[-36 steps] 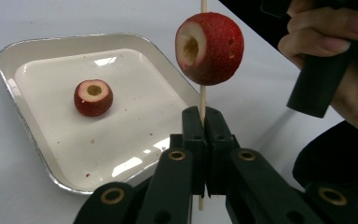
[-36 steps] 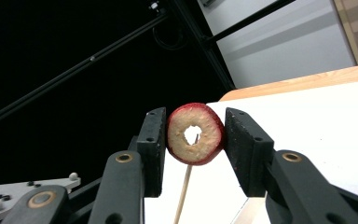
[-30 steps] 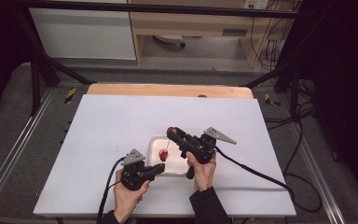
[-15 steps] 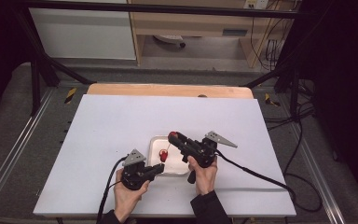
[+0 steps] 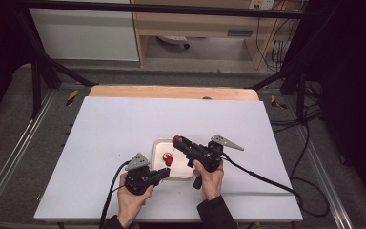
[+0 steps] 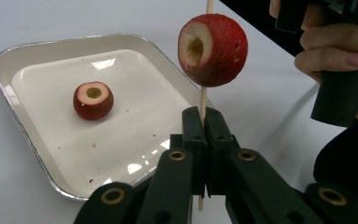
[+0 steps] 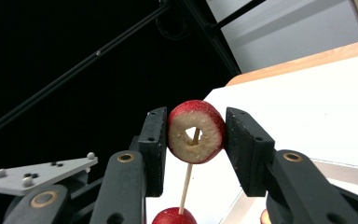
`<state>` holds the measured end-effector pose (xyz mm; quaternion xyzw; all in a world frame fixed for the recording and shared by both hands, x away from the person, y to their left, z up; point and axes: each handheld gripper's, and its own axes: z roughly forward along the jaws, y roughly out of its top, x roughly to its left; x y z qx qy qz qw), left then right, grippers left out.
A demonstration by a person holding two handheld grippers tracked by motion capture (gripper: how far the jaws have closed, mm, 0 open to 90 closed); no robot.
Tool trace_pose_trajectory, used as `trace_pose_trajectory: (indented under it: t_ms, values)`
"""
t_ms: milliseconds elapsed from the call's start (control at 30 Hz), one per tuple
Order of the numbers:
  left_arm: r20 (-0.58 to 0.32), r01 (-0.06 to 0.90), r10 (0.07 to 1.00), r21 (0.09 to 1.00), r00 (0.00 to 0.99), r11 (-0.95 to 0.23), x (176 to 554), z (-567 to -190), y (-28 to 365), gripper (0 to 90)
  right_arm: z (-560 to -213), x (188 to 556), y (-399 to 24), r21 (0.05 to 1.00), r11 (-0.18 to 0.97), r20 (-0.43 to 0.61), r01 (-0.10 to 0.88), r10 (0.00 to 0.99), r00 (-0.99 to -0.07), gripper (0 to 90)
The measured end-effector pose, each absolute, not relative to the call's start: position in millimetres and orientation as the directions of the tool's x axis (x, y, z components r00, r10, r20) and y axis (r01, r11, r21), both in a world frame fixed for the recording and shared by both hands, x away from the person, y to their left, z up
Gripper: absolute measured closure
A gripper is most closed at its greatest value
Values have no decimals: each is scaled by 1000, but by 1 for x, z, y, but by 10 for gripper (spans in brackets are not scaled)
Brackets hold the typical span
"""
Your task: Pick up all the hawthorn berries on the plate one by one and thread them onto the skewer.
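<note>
My left gripper is shut on a thin wooden skewer that stands upright. One red cored fruit is threaded on the skewer above the jaws. My right gripper is shut on a second red cored fruit, and the skewer pokes into its hole from below. The threaded fruit shows under it. A third cored fruit lies in the white tray. In the high view the left gripper sits at the tray's near left and the right gripper hangs over it.
The tray rests on a white tabletop with a wooden strip along its far edge. The person's right hand is close beside the skewer. Cables trail from both grippers toward the near edge.
The right gripper with its fruit has shifted slightly toward the person, over the skewer. The left gripper has stayed put.
</note>
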<state>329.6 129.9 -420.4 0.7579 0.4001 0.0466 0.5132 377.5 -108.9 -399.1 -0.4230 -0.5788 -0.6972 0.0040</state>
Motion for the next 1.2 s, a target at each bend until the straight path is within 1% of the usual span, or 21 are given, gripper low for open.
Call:
trace_pose_trajectory:
  t_ms: [33, 67, 133, 233, 467, 600, 633, 667, 800, 833, 1000, 1067, 1133, 1167, 1200]
  values:
    - [-363, 572, 644, 807, 674, -144, 331, -421, 130, 889, -400, 377, -109, 806, -328, 591, 493, 485, -644, 608]
    - [-367, 575, 640, 805, 675, -145, 331, -422, 129, 889, -400, 377, -108, 808, -329, 588, 488, 486, -647, 609]
    - [-350, 561, 636, 813, 688, -160, 329, -422, 127, 889, -401, 377, -108, 808, -326, 588, 490, 486, -646, 609]
    - [-355, 558, 621, 813, 699, -163, 329, -421, 126, 889, -401, 378, -109, 803, -317, 595, 504, 476, -647, 609]
    - [-364, 553, 600, 818, 712, -161, 326, -420, 126, 889, -398, 374, -113, 811, -301, 584, 501, 457, -671, 610]
    - [-372, 558, 620, 820, 691, -129, 327, -419, 133, 889, -398, 370, -115, 813, -318, 582, 488, 463, -668, 610]
    - [-365, 557, 630, 821, 686, -130, 328, -418, 134, 889, -398, 369, -116, 813, -321, 583, 486, 465, -666, 610]
    - [-336, 542, 643, 828, 688, -147, 328, -418, 134, 889, -398, 368, -117, 814, -320, 581, 484, 467, -667, 610]
    - [-298, 522, 623, 827, 723, -211, 324, -419, 123, 890, -401, 369, -115, 816, -312, 577, 487, 464, -672, 610]
    - [-272, 507, 626, 830, 731, -232, 322, -419, 121, 890, -401, 369, -114, 814, -308, 581, 493, 460, -672, 611]
    - [-226, 491, 663, 836, 713, -244, 321, -418, 122, 890, -401, 367, -115, 822, -285, 567, 492, 476, -672, 611]
    - [-237, 495, 658, 835, 715, -238, 322, -417, 122, 890, -401, 367, -116, 824, -285, 565, 490, 476, -674, 611]
    - [-227, 486, 653, 839, 722, -245, 321, -416, 121, 890, -400, 368, -116, 823, -282, 567, 493, 473, -675, 611]
    - [-241, 489, 646, 841, 724, -234, 321, -416, 122, 890, -402, 367, -115, 824, -276, 565, 495, 469, -679, 612]
    - [-266, 480, 645, 858, 717, -180, 323, -410, 125, 891, -404, 367, -114, 822, -266, 567, 503, 462, -682, 612]
